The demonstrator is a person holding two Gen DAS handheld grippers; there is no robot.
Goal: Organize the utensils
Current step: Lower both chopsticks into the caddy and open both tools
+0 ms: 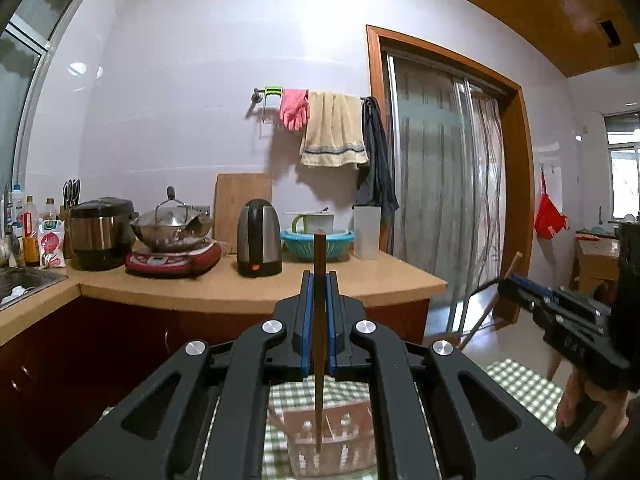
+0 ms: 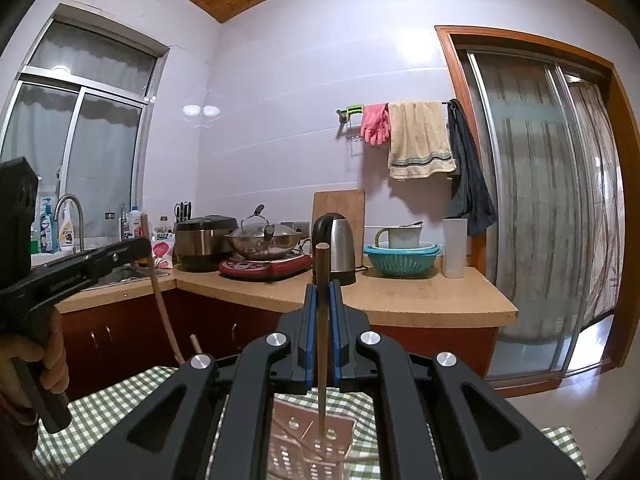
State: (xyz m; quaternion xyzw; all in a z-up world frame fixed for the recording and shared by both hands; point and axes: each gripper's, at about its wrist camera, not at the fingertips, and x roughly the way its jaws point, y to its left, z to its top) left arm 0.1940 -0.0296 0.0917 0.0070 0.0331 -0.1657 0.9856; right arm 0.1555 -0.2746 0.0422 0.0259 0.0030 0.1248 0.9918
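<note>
My left gripper (image 1: 319, 277) is shut on a brown chopstick (image 1: 319, 248) that stands upright between its blue pads. The stick's lower end hangs over a perforated utensil holder (image 1: 340, 436) on the green checked tablecloth (image 1: 520, 384). My right gripper (image 2: 323, 286) is likewise shut on an upright brown chopstick (image 2: 322, 258) above the same holder (image 2: 292, 436). Each view catches the other tool from the side: the right gripper (image 1: 507, 285) with its stick (image 1: 515, 261), and the left gripper (image 2: 145, 246) with its stick (image 2: 160, 300). A hand (image 2: 52, 356) grips the left handle.
Ahead runs a wooden counter (image 2: 400, 300) with a kettle (image 2: 338, 246), a wok on a red induction cooker (image 2: 264, 266), a rice cooker (image 2: 202, 242) and a teal colander (image 2: 400, 262). A sink (image 2: 120, 276) lies at the left, a sliding glass door (image 2: 532, 220) at the right.
</note>
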